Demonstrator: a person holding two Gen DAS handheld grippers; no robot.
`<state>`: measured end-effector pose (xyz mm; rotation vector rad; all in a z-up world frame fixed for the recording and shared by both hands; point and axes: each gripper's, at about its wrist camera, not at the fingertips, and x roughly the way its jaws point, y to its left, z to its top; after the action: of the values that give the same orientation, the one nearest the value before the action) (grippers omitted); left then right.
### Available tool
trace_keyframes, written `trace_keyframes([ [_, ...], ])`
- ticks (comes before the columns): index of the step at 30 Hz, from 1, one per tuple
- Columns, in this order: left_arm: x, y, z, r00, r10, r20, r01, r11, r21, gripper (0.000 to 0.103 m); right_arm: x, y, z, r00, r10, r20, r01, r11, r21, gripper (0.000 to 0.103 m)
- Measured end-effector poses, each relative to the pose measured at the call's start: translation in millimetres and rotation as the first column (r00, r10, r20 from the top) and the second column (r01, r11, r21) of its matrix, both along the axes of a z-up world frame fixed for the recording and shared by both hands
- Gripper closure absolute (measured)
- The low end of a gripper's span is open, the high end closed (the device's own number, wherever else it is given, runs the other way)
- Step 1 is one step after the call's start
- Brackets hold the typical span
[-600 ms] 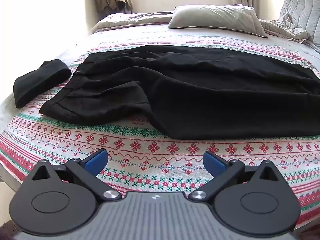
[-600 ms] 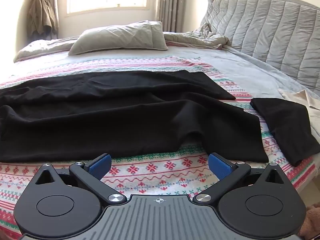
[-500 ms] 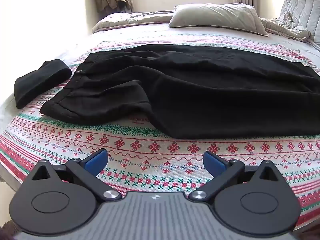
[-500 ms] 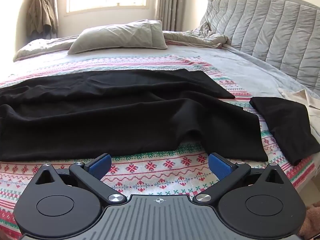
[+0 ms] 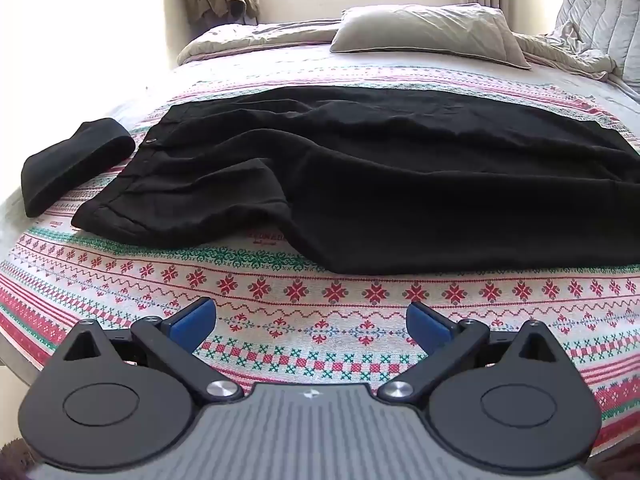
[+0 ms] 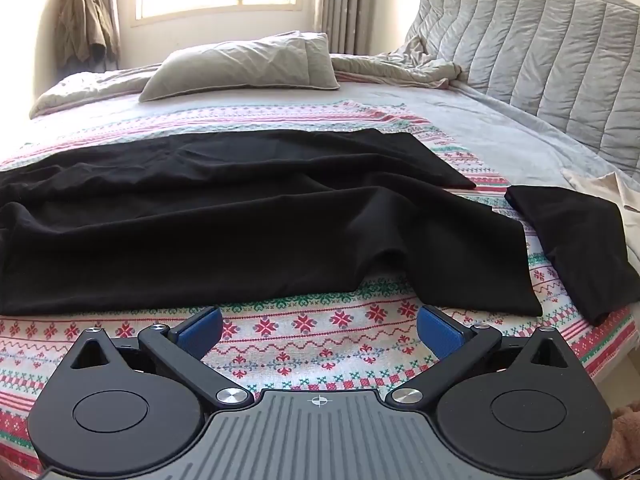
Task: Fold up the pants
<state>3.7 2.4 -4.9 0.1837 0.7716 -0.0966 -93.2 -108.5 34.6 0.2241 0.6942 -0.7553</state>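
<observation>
Black pants (image 5: 400, 184) lie spread crosswise on a patterned red, green and white blanket (image 5: 280, 292), waistband with a button to the left, legs running right. In the right wrist view the pants (image 6: 240, 224) end in two leg hems at the right, the near one rumpled. My left gripper (image 5: 311, 320) hovers open over the blanket, short of the pants' near edge. My right gripper (image 6: 319, 326) is open too, just before the near leg's edge. Nothing sits between either pair of blue pads.
A folded black garment (image 5: 72, 164) lies left of the waistband. Another folded black piece (image 6: 576, 240) and a beige cloth (image 6: 600, 188) lie at the right by the bed's edge. Pillow (image 6: 240, 66), rumpled quilt and grey padded headboard (image 6: 540, 60) stand behind.
Both grippers have crept slightly forward toward the pants' near edge. The pants and the other garments lie as before.
</observation>
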Motion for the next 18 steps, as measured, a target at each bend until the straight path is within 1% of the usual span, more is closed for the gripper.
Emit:
trace_keyframes([
  [18, 1.7, 6.4, 1.4, 1.000, -0.014, 0.002, 0.014, 1.000, -0.015, 0.000, 0.2, -1.3, -2.0, 1.000, 0.004, -0.005, -0.004, 1.000, -0.003, 0.000],
])
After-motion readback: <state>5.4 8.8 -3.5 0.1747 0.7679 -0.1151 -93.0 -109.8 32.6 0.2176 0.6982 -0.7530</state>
